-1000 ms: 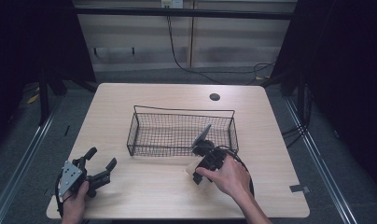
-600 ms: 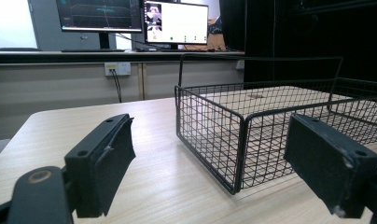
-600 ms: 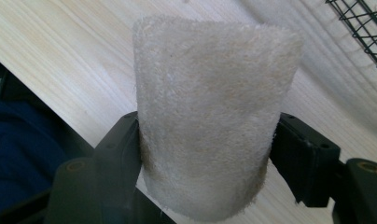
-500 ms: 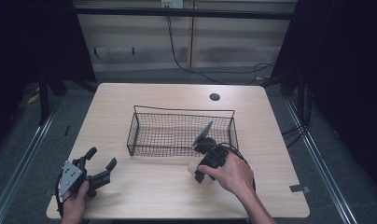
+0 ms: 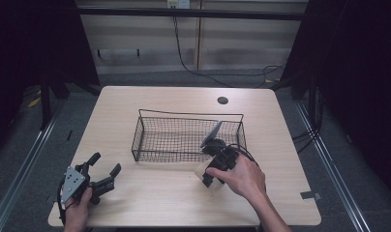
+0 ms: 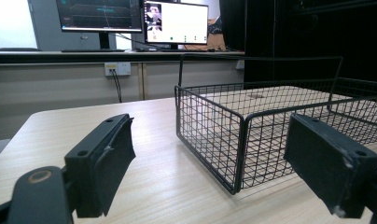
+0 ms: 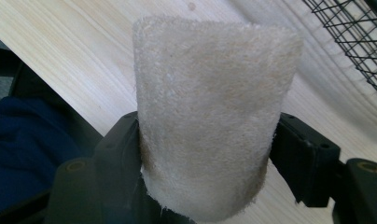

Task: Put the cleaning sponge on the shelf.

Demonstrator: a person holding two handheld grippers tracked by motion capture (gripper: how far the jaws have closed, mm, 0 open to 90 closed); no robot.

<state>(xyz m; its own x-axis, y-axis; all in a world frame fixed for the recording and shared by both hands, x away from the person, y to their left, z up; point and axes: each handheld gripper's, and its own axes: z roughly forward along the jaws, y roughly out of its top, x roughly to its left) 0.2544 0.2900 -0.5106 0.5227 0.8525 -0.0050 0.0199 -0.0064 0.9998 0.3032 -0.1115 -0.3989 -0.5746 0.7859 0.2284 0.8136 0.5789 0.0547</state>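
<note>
My right gripper (image 5: 208,177) hovers just in front of the wire basket's (image 5: 150,153) right end, shut on a beige rolled towel (image 5: 202,171). In the right gripper view the towel roll (image 7: 210,112) stands upright between the black fingers (image 7: 304,157), which press on both its sides above the wooden tabletop. My left gripper (image 5: 105,164) rests near the table's front left corner, held by a hand, jaws wide apart with nothing between them. In the left gripper view its open jaws frame the basket's near corner (image 6: 210,126).
The black wire basket holds nothing and sits mid-table on the light wooden table (image 5: 159,203). A round cable hole (image 5: 222,100) lies at the back right. Monitors (image 6: 144,21) stand on a desk beyond the table. Dark floor surrounds the table edges.
The right hand with the towel roll has shifted only slightly near the basket's front right. The left gripper has stayed where it was, still open.
</note>
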